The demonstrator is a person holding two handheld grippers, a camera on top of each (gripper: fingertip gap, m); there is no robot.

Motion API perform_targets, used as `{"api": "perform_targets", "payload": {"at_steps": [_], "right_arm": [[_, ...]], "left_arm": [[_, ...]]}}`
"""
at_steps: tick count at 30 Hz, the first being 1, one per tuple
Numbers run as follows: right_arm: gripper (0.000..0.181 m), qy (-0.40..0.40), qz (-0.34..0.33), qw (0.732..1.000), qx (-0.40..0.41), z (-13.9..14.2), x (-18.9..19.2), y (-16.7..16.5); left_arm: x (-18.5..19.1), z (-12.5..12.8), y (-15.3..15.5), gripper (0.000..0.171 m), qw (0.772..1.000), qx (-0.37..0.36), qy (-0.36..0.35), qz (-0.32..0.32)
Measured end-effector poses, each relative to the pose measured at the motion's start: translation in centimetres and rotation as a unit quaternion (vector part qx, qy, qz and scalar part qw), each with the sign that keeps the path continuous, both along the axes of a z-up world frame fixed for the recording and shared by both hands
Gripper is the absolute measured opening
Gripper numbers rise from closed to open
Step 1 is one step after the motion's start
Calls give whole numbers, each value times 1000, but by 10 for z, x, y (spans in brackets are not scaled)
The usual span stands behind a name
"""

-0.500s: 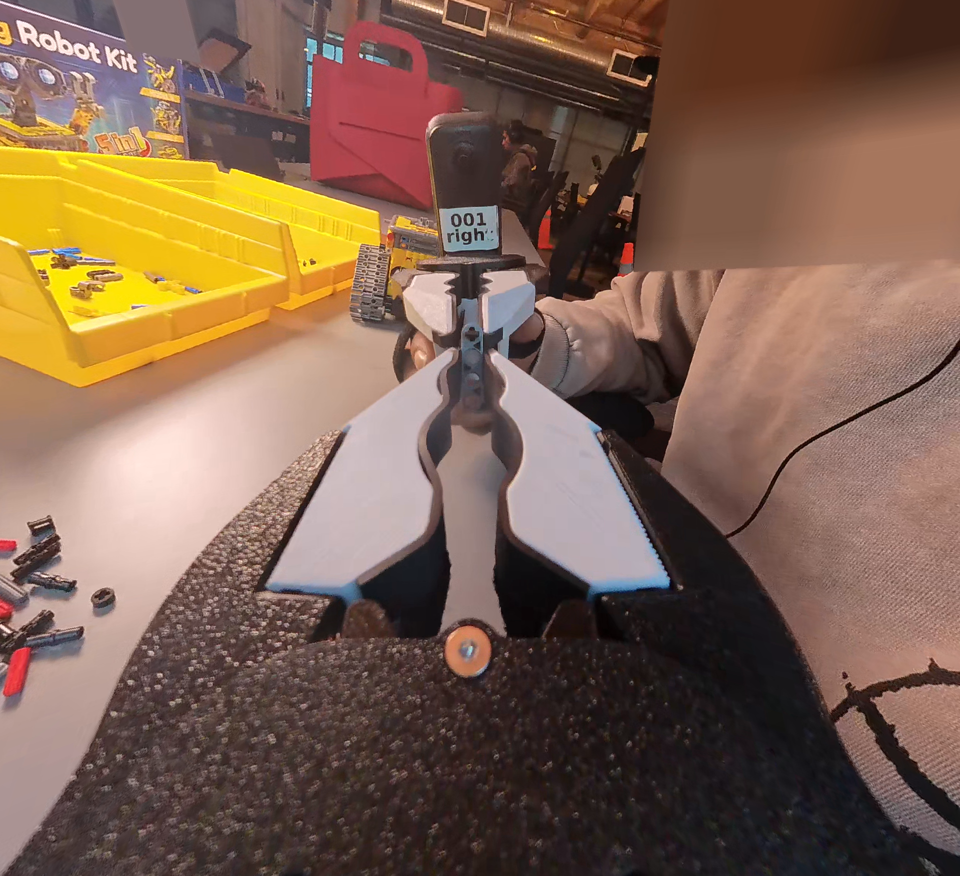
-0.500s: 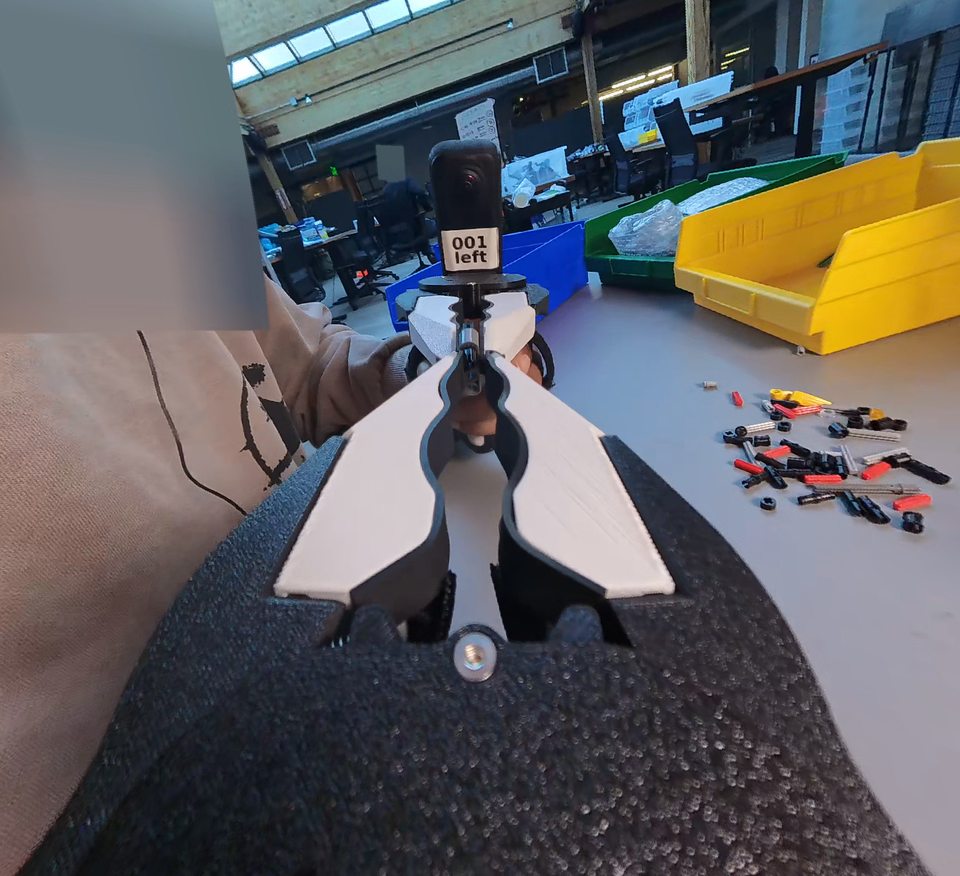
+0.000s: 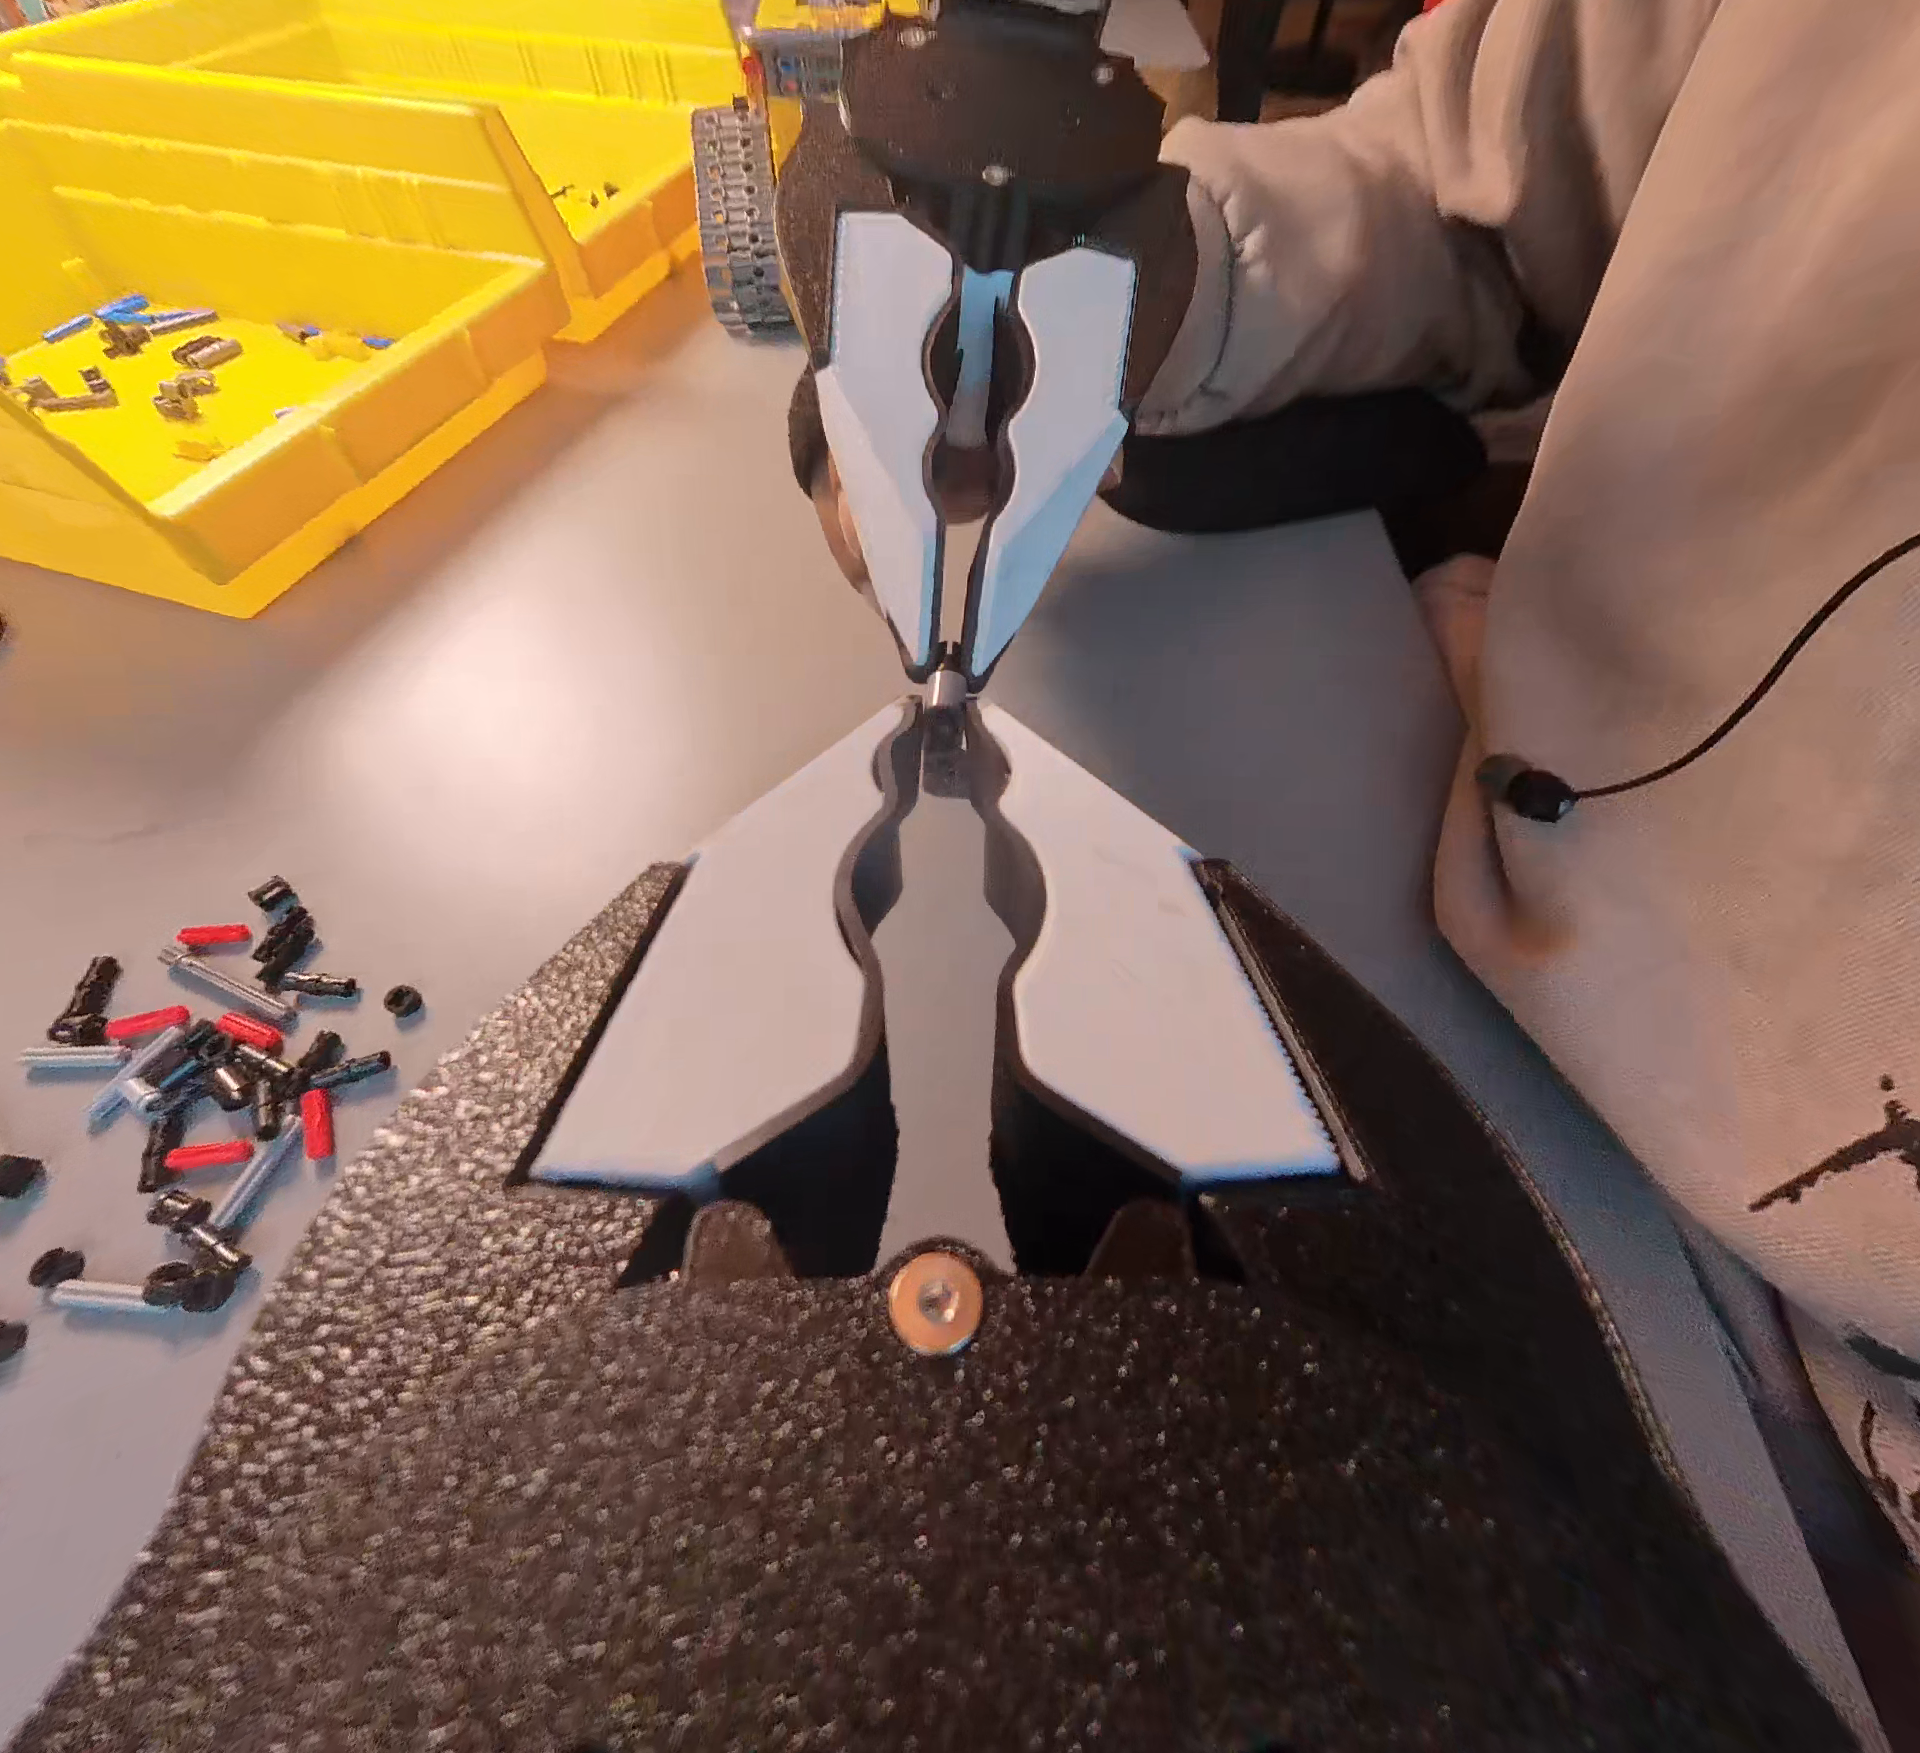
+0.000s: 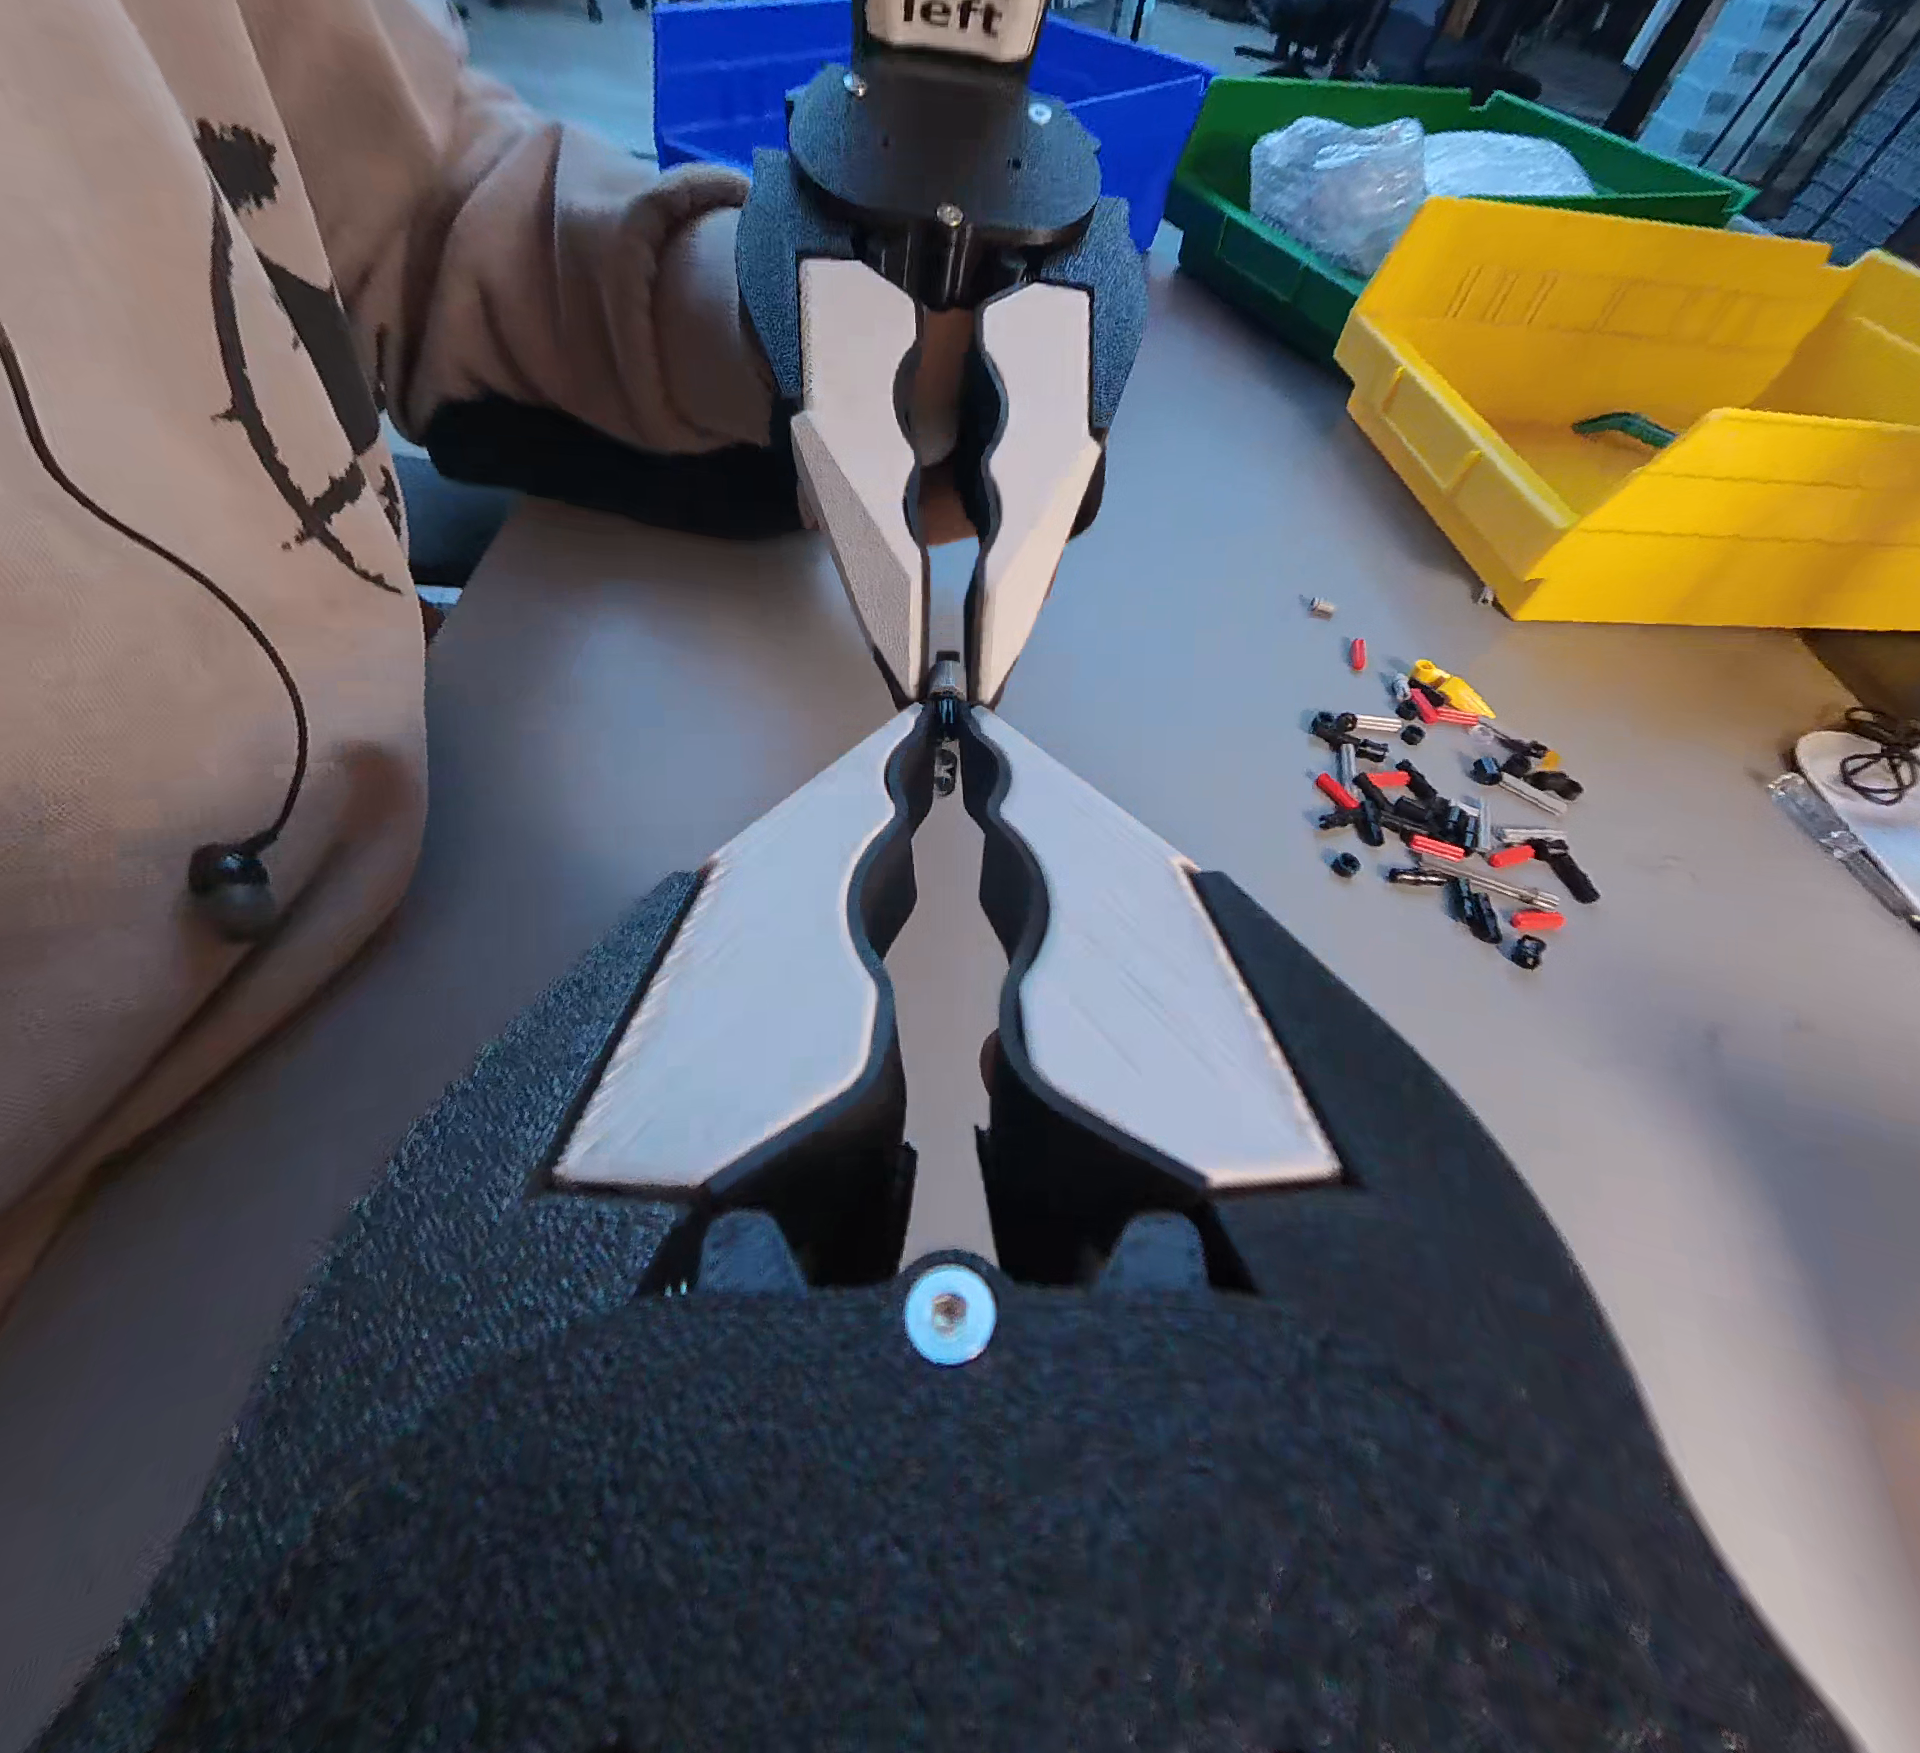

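Observation:
My left gripper (image 3: pixel 943 729) is shut on a small black piece (image 3: pixel 943 758) above the grey table (image 3: pixel 520 716). My right gripper (image 4: pixel 943 718) is shut on a small black pin (image 4: pixel 943 747). The two grippers point at each other, tip to tip, in front of the person's beige sweatshirt (image 3: pixel 1662 560). A small grey sleeve (image 3: pixel 945 691) sits between the tips where the two pieces meet. The right gripper (image 3: pixel 943 659) shows head-on in the left wrist view. The left gripper (image 4: pixel 943 683) shows head-on in the right wrist view. A hand holds each one.
A pile of small black, red and grey parts (image 3: pixel 208 1080) (image 4: pixel 1455 820) lies on the table. Yellow bins (image 3: pixel 312 415) (image 4: pixel 1662 508) stand behind it, with a green bin (image 4: pixel 1299 269), a blue bin (image 4: pixel 727 62) and a tracked toy vehicle (image 3: pixel 743 228). A black cable (image 3: pixel 1714 716) hangs down the sweatshirt. The grippers are tip to tip, or close to it.
Both grippers have tilted down toward the table, so more of the tabletop and the parts pile shows. Their tips stay together and both stay shut.

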State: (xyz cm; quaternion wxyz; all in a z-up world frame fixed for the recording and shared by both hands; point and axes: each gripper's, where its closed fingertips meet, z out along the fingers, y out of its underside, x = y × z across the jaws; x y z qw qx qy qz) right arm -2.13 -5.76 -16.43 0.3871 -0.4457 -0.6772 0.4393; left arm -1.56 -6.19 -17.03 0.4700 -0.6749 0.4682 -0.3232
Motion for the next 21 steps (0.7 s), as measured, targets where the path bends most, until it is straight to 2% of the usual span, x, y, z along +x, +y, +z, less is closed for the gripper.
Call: {"api": "perform_targets", "payload": {"at_steps": [8,12,14,17,21], "right_arm": [[2,-92,5,990,109,-37,1,-6],[1,-116,16,987,113,-51,2,-10],[0,-109,9,990,94,-51,1,-7],[1,-75,5,997,19,-40,-1,-5],[0,-6,0,999,-49,-6,-2,0]], "left_arm": [[4,-41,-5,7,990,10,139,-18],[5,-54,-9,7,986,-17,163,-26],[4,-54,-5,7,991,-21,131,-15],[2,-40,-4,8,997,-59,40,-13],[2,-5,0,7,997,-58,-48,-7]]}}
